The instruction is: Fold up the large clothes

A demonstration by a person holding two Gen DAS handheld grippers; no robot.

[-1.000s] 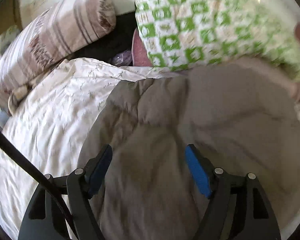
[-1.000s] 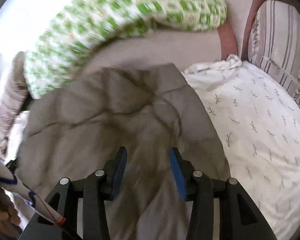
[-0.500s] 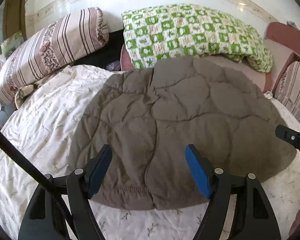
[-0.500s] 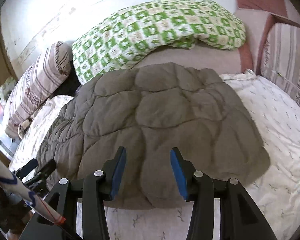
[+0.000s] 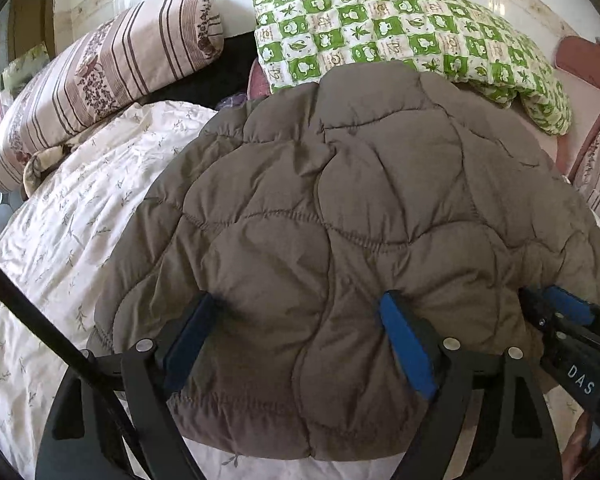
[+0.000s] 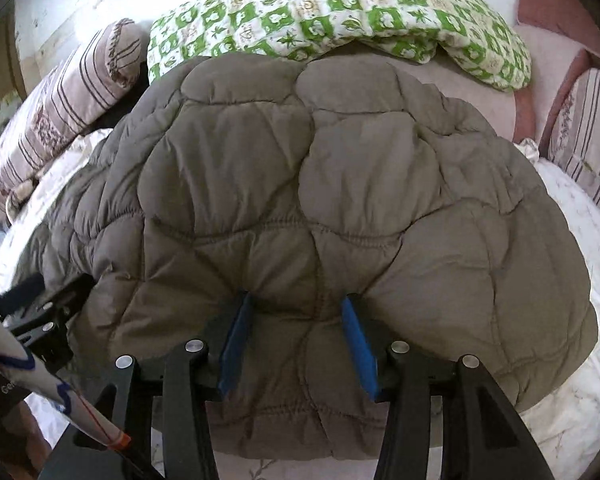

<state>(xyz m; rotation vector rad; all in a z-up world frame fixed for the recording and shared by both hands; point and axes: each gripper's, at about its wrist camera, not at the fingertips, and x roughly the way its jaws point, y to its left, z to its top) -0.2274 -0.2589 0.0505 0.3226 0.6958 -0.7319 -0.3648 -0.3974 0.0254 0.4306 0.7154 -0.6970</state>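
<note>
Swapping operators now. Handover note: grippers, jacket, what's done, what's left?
Left gripper: jaws have just been opening, pushed down into the quilted brown jacket near its hem, a bulge of fabric between the blue pads, no clear pinch.
Right gripper: also pressed into the padding beside it; whether it grips, I cannot tell.
Jacket lies spread on the white bedsheet, its far edge against the green checked quilt.
Done: jacket laid out.
Left: every fold.
</note>
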